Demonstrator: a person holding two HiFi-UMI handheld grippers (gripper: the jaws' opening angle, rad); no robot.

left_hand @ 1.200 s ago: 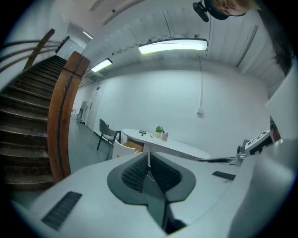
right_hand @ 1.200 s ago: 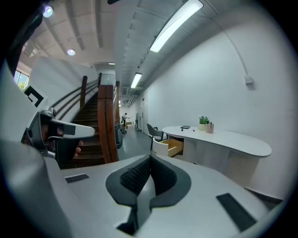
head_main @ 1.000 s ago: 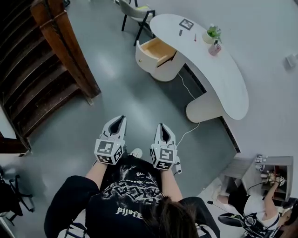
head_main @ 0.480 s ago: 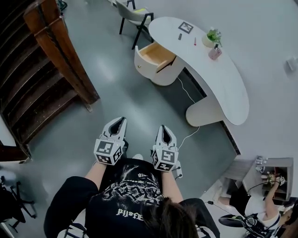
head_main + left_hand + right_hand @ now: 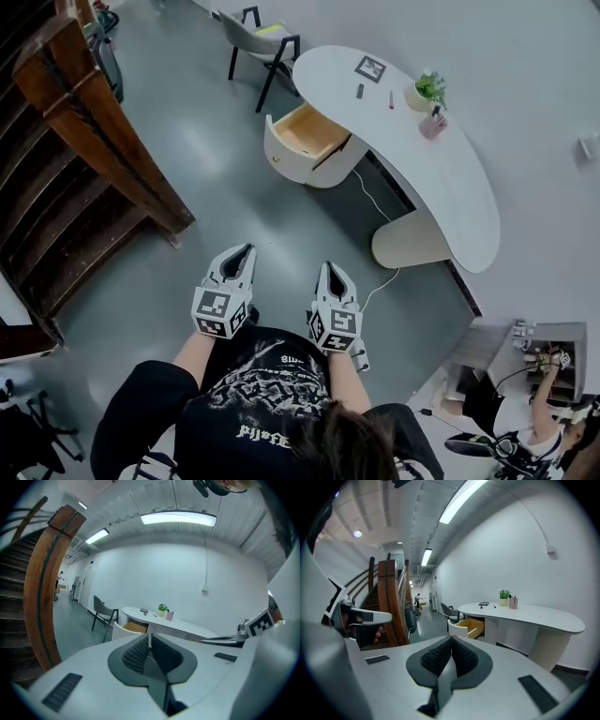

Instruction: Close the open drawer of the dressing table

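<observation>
The white curved dressing table (image 5: 441,159) stands ahead on the grey floor, far beyond both grippers. Its rounded drawer (image 5: 305,131) is pulled out at the left end and shows a wooden inside. My left gripper (image 5: 242,251) and right gripper (image 5: 331,269) are held side by side in front of the person's chest, both shut with nothing between the pads. In the left gripper view the drawer (image 5: 133,627) shows just above the closed tips (image 5: 150,637). The right gripper view has the drawer (image 5: 471,626) past its closed tips (image 5: 451,641).
A wooden staircase (image 5: 84,141) rises at the left. A grey chair (image 5: 258,33) stands behind the drawer. On the tabletop are a potted plant (image 5: 424,92), a pink cup (image 5: 433,125) and a marker card (image 5: 371,67). A cable (image 5: 380,187) runs across the floor.
The person has walked towards the table: the drawer and table have slid lower in the head view and the staircase has shifted left. Both grippers stay shut, side by side.
</observation>
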